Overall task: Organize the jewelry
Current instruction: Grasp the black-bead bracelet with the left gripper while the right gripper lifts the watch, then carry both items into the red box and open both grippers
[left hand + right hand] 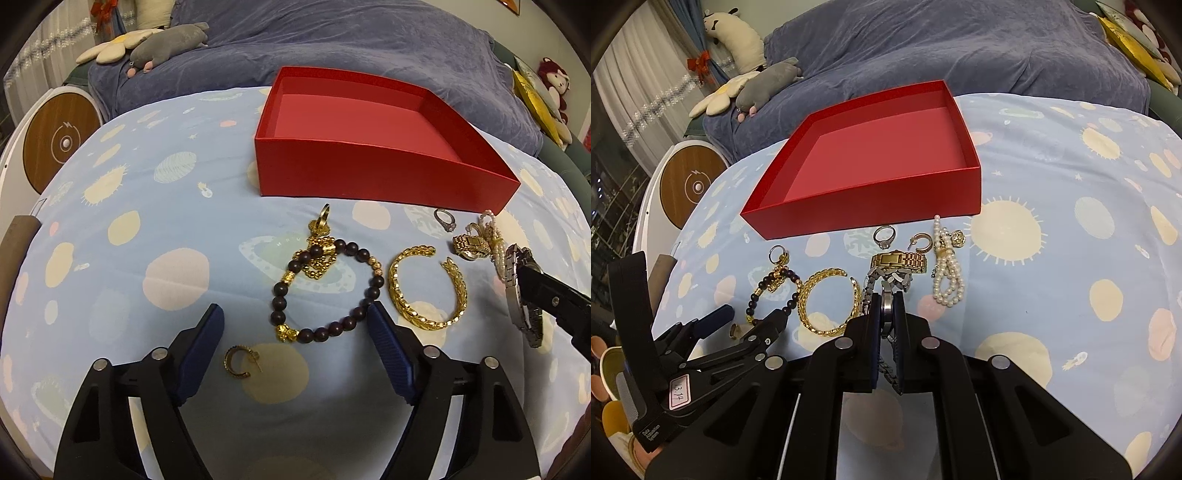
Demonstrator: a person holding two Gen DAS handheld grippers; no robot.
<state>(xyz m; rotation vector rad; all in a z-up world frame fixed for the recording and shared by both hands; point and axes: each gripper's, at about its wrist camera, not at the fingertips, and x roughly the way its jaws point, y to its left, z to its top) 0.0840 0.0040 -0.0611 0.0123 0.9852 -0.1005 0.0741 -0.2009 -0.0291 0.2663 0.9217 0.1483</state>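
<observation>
Grey plush toy (pixel 168 42) on blue blanket (pixel 332 48)

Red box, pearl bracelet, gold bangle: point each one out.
red box (pixel 871 201), right wrist view, on its near outer wall.
pearl bracelet (pixel 947 280), right wrist view, on the looped strands of beads.
gold bangle (pixel 402 308), left wrist view, on its thick lower left curve.
</observation>
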